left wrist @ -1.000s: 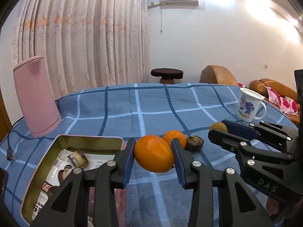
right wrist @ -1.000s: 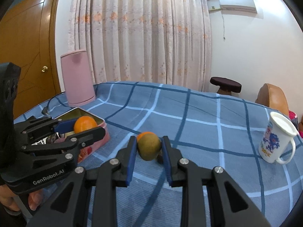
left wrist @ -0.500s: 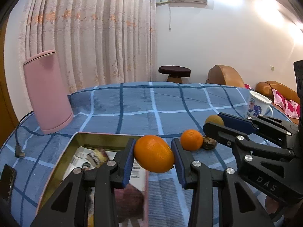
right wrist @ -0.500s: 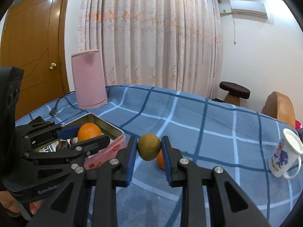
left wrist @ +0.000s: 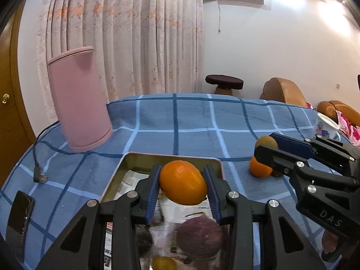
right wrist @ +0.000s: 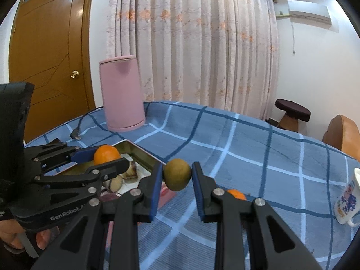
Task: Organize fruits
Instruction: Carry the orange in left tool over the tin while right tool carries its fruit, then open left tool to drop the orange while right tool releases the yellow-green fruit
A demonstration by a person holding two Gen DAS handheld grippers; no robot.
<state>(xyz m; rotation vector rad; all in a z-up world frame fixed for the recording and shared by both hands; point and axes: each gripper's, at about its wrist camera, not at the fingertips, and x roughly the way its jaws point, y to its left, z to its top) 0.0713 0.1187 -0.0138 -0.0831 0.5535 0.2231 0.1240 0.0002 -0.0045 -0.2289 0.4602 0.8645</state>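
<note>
- The orange (left wrist: 182,185) is pinched between the left gripper (left wrist: 182,187) pads, held above the open metal tin (left wrist: 126,164); its long axis runs tilted, down toward the right pad
- The right gripper (right wrist: 177,176) clamps a green-brown fruit (right wrist: 177,175), upright, just beside the tin's corner
- A second orange (left wrist: 258,169) lies on the blue checked cloth (left wrist: 191,121); pink kettle (left wrist: 78,99) behind
</note>
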